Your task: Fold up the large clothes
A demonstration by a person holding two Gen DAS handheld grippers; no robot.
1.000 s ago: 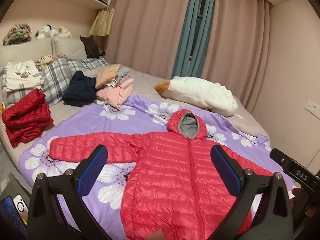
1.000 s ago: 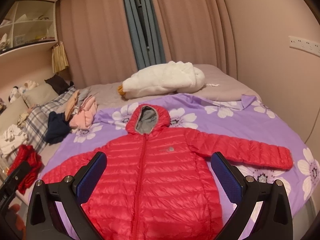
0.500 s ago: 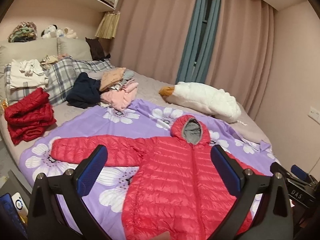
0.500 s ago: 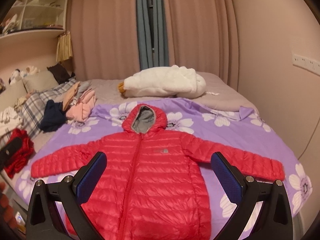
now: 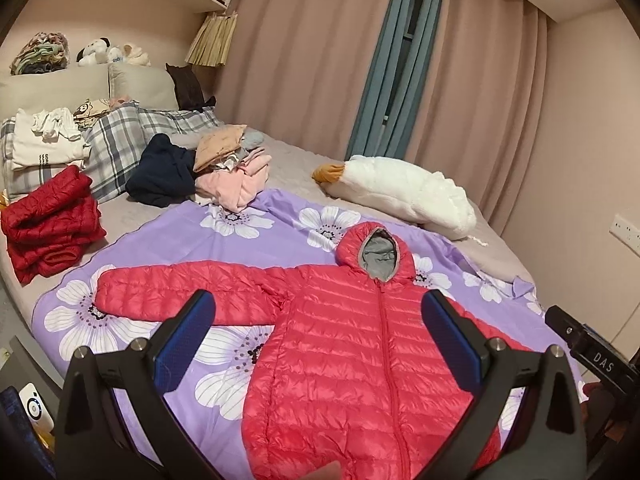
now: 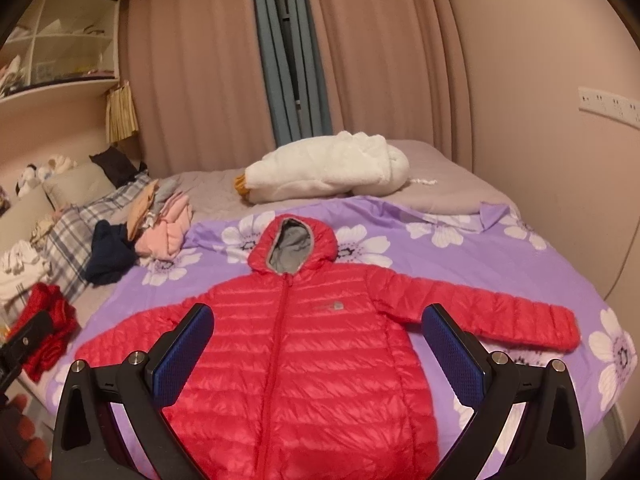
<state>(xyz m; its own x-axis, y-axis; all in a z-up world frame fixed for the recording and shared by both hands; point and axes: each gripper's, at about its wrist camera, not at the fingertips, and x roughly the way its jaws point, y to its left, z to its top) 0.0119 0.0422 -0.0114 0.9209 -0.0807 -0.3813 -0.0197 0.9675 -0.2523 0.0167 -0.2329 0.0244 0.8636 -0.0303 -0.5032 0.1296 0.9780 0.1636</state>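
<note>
The red hooded puffer jacket point(image 6: 312, 356) lies flat and face-up on the purple flowered sheet point(image 6: 460, 256), zipped, hood away from the cameras, both sleeves spread straight out to the sides. No fold has been made in it yet, so the whole folding seems left to do. A stack of folded red garments point(image 5: 48, 220) sits left of the jacket, off the sheet. The left gripper point(image 5: 318, 334) and right gripper point(image 6: 318, 334) both hover above the jacket's lower half, released wide, holding nothing, pointing towards the hood.

Red jacket point(image 6: 320, 360) flat on purple sheet point(image 6: 500, 252), right gripper point(image 6: 318, 350) agape above
</note>
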